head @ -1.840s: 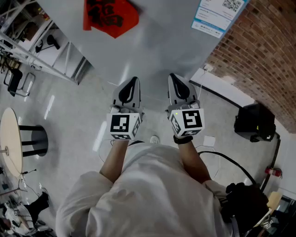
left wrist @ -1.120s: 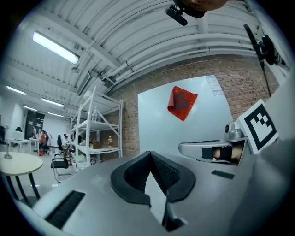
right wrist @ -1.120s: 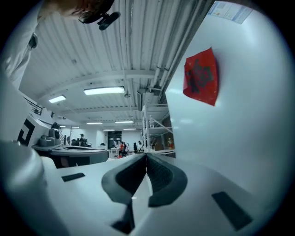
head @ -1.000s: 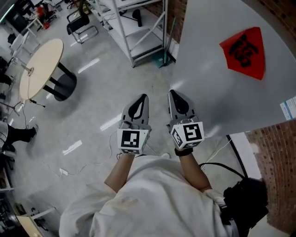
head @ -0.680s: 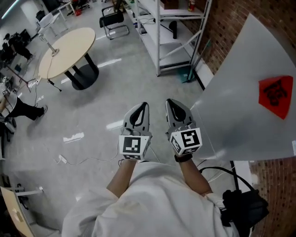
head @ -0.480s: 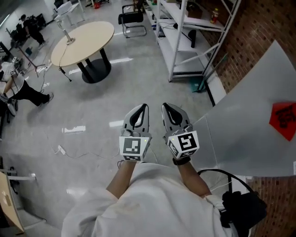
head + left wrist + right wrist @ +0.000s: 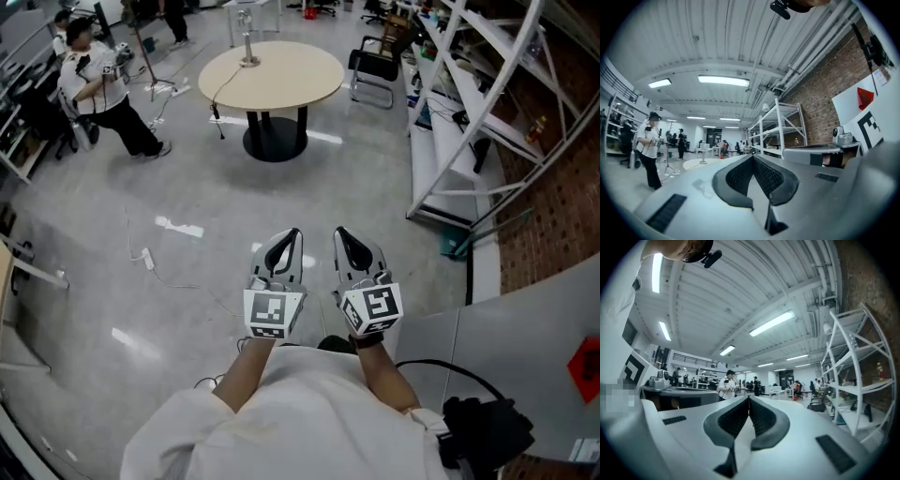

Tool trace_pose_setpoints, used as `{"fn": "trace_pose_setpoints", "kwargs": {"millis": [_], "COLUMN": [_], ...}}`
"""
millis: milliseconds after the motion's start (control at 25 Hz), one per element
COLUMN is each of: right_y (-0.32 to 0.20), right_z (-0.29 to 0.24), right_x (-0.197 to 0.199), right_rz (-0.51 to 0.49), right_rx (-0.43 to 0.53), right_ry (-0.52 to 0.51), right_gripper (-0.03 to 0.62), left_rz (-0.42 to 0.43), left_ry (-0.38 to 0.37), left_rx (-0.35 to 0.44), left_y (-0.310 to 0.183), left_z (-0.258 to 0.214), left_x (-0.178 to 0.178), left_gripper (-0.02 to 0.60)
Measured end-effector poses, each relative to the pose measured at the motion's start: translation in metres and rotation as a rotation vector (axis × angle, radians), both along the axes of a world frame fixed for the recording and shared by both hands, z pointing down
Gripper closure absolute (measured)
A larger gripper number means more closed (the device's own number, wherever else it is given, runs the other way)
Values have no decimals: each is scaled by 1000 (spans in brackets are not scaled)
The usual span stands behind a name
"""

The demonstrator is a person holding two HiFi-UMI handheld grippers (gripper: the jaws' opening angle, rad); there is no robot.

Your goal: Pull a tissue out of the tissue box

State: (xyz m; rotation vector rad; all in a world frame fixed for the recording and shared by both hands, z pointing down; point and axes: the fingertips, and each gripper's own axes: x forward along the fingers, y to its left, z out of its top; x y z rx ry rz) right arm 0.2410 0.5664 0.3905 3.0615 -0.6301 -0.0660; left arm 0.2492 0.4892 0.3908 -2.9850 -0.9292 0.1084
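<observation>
Tissue box isn't showing in any view, so no pulling is happening yet. Left gripper (image 7: 289, 236) and right gripper (image 7: 343, 234) are both sitting fully closed on nothing, pointing level side by side off the chest, which I'm reading as a carry pose, not a reach. Further out I'm seeing floor (image 7: 187, 197), round table (image 7: 272, 75), shelving rack (image 7: 487, 112)

No words or numbers are being shown legibly. Only black-and-white square patterns are being carried on the left cube (image 7: 273, 313) and the right cube (image 7: 372, 308). A red sign (image 7: 587, 367) on the grey panel (image 7: 525, 375) is being cut off, its marks unreadable.
</observation>
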Motion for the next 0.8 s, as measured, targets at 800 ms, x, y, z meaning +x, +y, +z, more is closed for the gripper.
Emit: {"fn": "trace_pose_setpoints", "kwargs": {"millis": [800], "right_y": [-400], "right_z": [43], "right_x": [-17], "right_rz": [-1154], "right_rx": [-14], "right_ry": [-88], "right_gripper": [589], "left_rz": [-1177], "left_ry": [-40], "left_rx": [-76], "left_y": [-350], "left_z": [37], "left_x": [-103], "left_gripper": [581]}}
